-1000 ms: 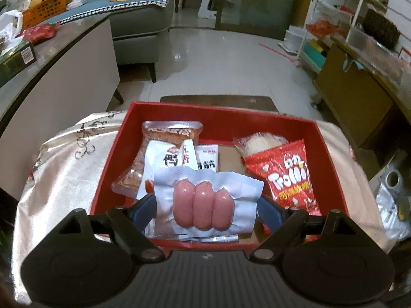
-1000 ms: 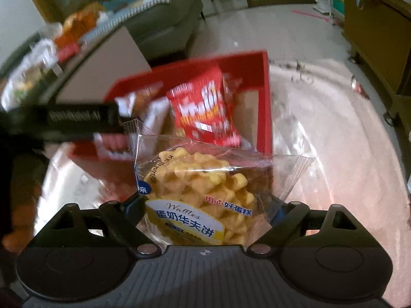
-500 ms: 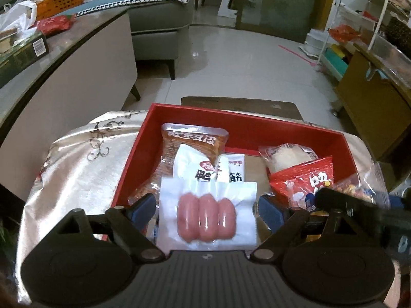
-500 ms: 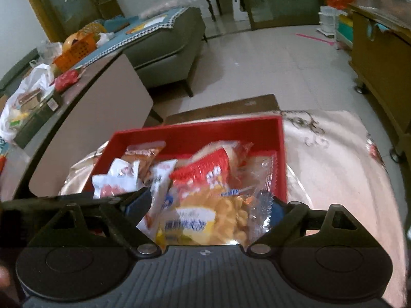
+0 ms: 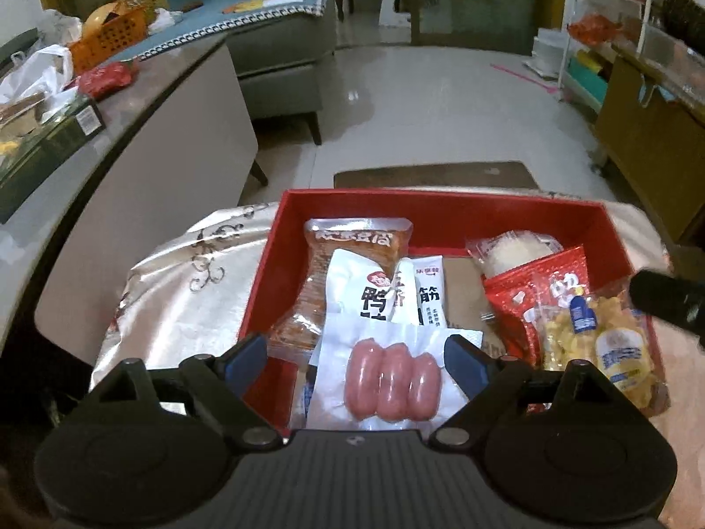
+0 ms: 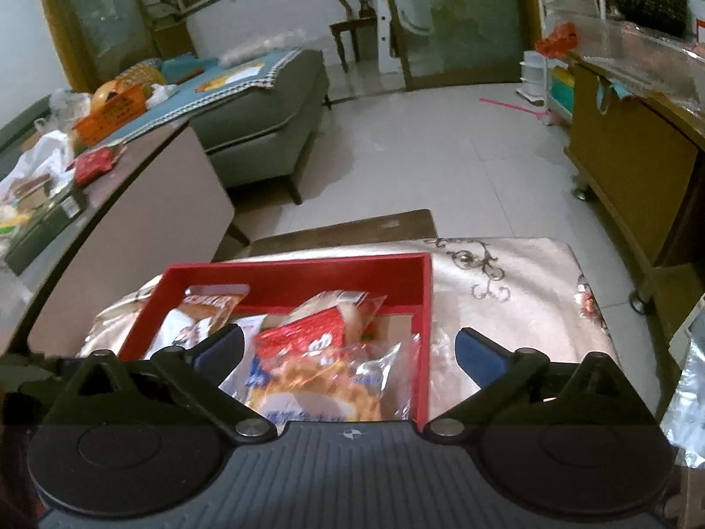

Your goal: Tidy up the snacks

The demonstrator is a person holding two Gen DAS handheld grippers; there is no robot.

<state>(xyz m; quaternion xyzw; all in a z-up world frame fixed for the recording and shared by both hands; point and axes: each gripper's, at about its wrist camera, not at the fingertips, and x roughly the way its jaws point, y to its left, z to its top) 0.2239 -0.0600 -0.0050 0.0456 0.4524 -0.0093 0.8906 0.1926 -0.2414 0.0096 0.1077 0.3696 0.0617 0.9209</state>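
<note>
A red box on a cloth-covered table holds several snack packs. In the left wrist view my left gripper is open above its near edge, and a clear pack of three pink sausages lies between the fingers on the other packs. A yellow waffle pack lies at the box's right end on a red snack bag. In the right wrist view my right gripper is open over the box, with the waffle pack lying loose below it.
A silver embroidered cloth covers the table around the box. A grey counter with clutter stands at the left, a sofa behind it and a wooden cabinet at the right. A foil bag lies at the table's right edge.
Both grippers opened and pulled back. The sausage pack dropped onto the packs at the box's near edge. The waffle pack was let go at the box's right end.
</note>
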